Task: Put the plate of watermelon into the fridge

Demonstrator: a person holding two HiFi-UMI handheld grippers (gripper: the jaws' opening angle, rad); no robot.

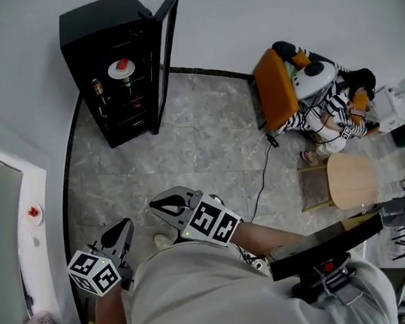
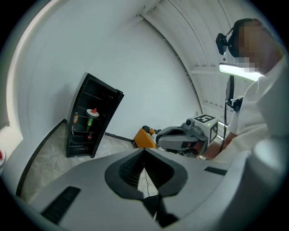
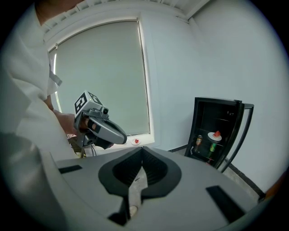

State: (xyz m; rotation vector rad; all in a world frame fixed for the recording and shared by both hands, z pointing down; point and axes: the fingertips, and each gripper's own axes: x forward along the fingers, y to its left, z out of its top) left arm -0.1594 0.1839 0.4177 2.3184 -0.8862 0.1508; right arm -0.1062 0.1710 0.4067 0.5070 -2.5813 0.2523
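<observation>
My left gripper and right gripper are pressed together, empty. The door of the fridge stands open, so the plate of watermelon inside could warm.

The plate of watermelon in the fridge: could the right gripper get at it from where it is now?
Probably not from here. The fridge door is open and nothing blocks the plate inside, but a stretch of floor separates it from the right gripper, whose jaws are shut.
</observation>
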